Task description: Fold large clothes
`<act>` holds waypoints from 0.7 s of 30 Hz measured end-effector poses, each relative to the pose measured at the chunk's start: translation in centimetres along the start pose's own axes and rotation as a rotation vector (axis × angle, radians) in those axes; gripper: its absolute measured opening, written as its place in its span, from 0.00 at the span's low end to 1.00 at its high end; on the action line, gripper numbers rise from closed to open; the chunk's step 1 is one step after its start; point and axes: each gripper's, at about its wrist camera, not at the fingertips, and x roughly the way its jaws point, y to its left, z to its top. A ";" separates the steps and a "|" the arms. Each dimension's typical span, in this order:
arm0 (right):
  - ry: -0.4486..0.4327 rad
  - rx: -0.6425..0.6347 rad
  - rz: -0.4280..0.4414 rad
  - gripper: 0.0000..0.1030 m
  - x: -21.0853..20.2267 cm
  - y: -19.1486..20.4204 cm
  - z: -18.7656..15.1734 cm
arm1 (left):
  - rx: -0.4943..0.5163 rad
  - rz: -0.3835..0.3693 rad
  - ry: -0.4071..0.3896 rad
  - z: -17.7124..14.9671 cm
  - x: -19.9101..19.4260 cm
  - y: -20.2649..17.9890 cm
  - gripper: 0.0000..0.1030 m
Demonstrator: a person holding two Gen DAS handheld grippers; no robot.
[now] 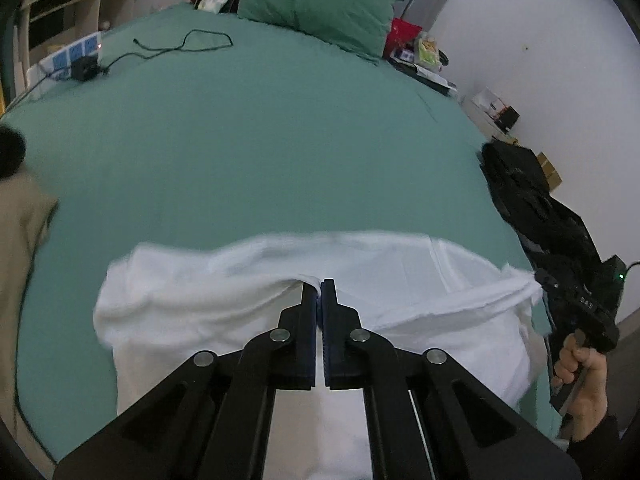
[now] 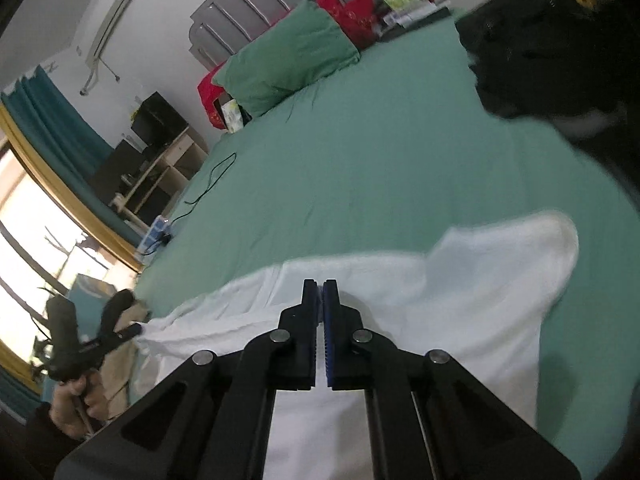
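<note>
Your left gripper [image 1: 321, 282] pinches a fold of the white shirt [image 1: 192, 312], jaws closed on it; your right gripper [image 2: 320, 282] grips its other edge (cloth blurred). The shirt lies on the green bed [image 1: 260, 152], pillow [image 1: 316, 0] beyond.

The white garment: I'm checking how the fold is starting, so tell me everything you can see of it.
The white garment is a large, soft, plain cloth that looks like cotton, with a stitched seam near its right side. It lies rumpled and partly doubled over on the near part of the green bed sheet. The left claw is shut on a raised fold; the right claw is shut on its edge. One rounded corner sticks out to the right. Its outline is blurred.
</note>
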 end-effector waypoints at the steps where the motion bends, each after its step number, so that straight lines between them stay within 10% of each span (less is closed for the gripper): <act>1: -0.007 -0.012 -0.006 0.03 0.4 0.1 0.7 | 0.005 0.010 -0.010 0.7 0.4 0.0 0.03; 8: -0.003 -0.054 -0.126 0.14 3.8 -0.4 4.1 | -0.002 0.141 -0.003 5.7 5.6 1.5 0.03; 12: -0.035 -0.024 -0.173 0.76 2.6 -1.0 4.5 | -0.093 0.146 0.001 5.7 5.2 4.1 0.59; 21: 0.062 -0.163 -0.148 0.76 2.1 1.9 0.3 | 0.102 0.099 0.087 0.5 3.0 1.1 0.60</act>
